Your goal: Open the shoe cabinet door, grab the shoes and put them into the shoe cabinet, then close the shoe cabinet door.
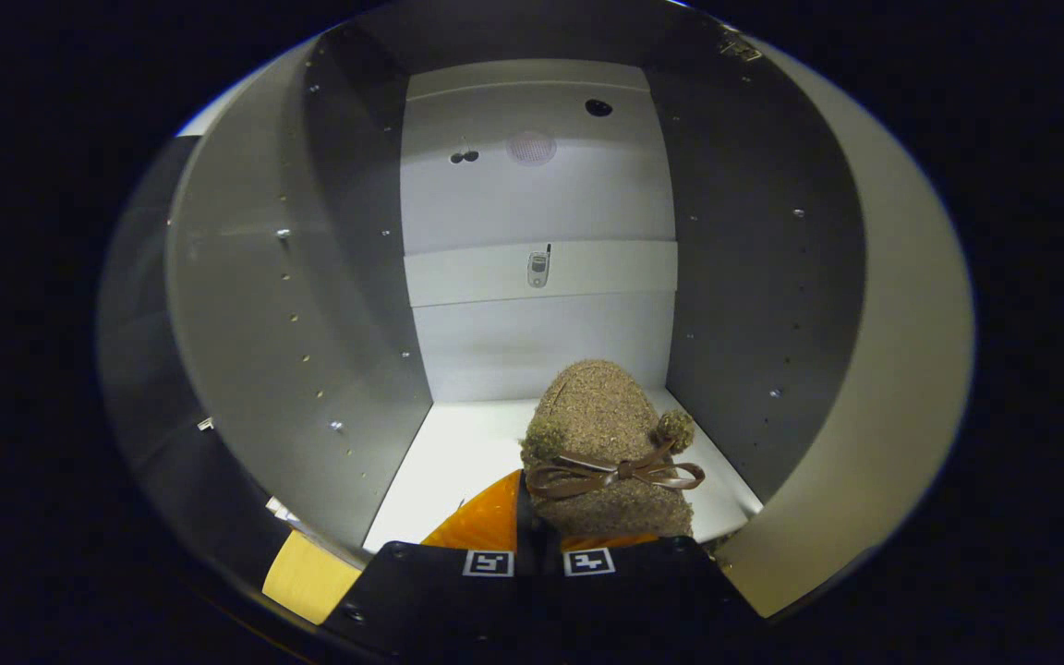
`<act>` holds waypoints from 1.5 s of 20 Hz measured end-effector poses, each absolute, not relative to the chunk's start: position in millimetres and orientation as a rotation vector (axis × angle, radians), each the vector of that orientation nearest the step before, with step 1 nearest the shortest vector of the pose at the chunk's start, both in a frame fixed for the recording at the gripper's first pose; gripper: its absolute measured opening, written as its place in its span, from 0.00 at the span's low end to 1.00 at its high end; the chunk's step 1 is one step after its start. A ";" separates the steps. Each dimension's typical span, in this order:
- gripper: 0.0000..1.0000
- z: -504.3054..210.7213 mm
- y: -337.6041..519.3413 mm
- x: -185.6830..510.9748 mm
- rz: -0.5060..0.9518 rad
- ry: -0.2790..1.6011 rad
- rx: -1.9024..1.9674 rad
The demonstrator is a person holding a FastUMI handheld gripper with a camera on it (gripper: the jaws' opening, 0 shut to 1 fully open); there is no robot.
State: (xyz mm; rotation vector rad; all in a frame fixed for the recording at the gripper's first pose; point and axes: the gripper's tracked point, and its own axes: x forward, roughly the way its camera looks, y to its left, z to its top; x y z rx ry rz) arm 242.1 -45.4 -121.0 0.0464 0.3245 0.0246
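The shoe cabinet (310, 305) takes up most of the frame, open, with grey side walls and a pale back panel crossed by a rail at mid-height. Its white floor (458, 462) spreads across the lower middle. On that floor, in the lower centre of the frame, sits a brown fuzzy shoe (601, 443) with a ribbon bow (620, 473) and small pom-poms, toe pointing toward the back. The claw (538, 540) sits at the bottom centre, its fingers drawn close together and pinching the shoe's near end.
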 end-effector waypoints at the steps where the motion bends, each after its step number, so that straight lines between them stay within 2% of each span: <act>1: 0.05 -123.5 -45.5 253.5 0.024 0.330 0.043; 10: 0.05 -144.4 -42.8 344.8 0.035 0.374 0.030; 17: 0.06 -174.7 -40.3 362.9 0.039 0.432 0.028; 18: 0.12 -177.3 -38.8 360.4 0.044 0.441 0.019; 20: 0.12 -186.5 -36.5 354.2 0.049 0.475 0.003; 21: 0.20 -189.3 -36.0 353.8 0.050 0.481 -0.008; 24: 0.20 -183.3 -34.6 347.2 0.043 0.465 -0.021; 26: 0.47 -176.0 -34.5 338.7 0.039 0.448 -0.009; 27: 0.48 -173.6 -36.4 336.5 0.032 0.440 -0.002; 29: 0.59 -169.7 -39.6 323.0 0.022 0.446 0.000; 30: 0.60 -167.0 -40.8 316.0 0.017 0.443 -0.004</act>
